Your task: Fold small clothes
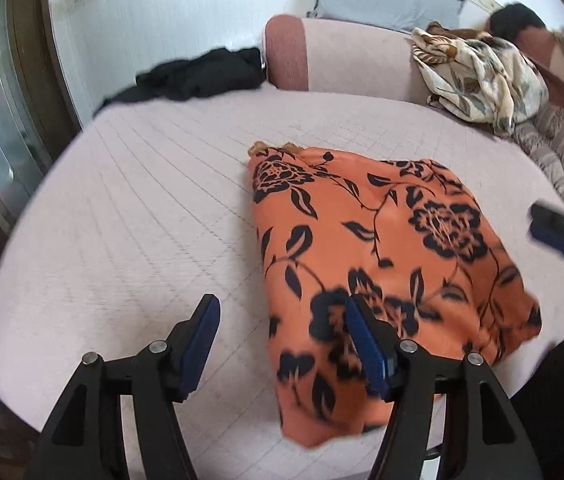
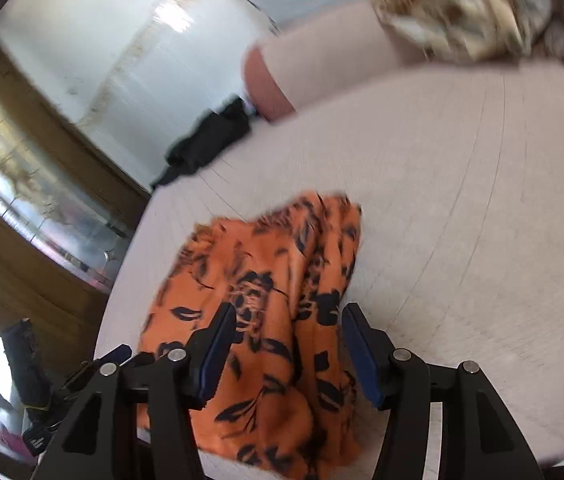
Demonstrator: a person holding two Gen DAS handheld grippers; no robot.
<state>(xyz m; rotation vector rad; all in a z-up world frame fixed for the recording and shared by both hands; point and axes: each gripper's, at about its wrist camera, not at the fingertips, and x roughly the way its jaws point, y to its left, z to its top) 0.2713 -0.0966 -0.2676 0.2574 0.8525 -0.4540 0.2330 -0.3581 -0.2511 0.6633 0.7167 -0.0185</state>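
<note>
Orange cloth with a black flower print (image 1: 381, 264) lies folded on the pale pink quilted bed (image 1: 142, 200), right of centre in the left wrist view, its near corner hanging toward the bed's near edge. The left gripper (image 1: 282, 320) sits at the near edge of the picture, jaws parted fairly wide with nothing pinched; bare bed shows in the gap. Its right finger overlaps the cloth's near left part (contact or just above it, cannot tell). Blue pads (image 1: 202, 336) line the black fingers. At the right edge the right gripper (image 1: 553, 232) pokes in, blurred, state unreadable from here. Far left on the bed lies a crumpled black garment (image 1: 202, 76). Beyond it stands a pink bolster (image 1: 321, 56), with a cream leaf-print blanket (image 1: 477, 76) bunched at its right end.

Right wrist view, heavy blur. The orange cloth (image 2: 266, 280) lies near and left of centre, and the right gripper (image 2: 289, 340) hangs over its near part with jaws apart; cloth fills the gap below them, and the pads (image 2: 218, 352) do not press it, so no grip. Bare bed (image 2: 461, 220) spreads right and far. The black garment (image 2: 206, 144) lies far left by the bolster (image 2: 282, 76), and the cream blanket (image 2: 461, 12) is far right. Part of the left gripper (image 2: 82, 380) shows at the near left edge.
</note>
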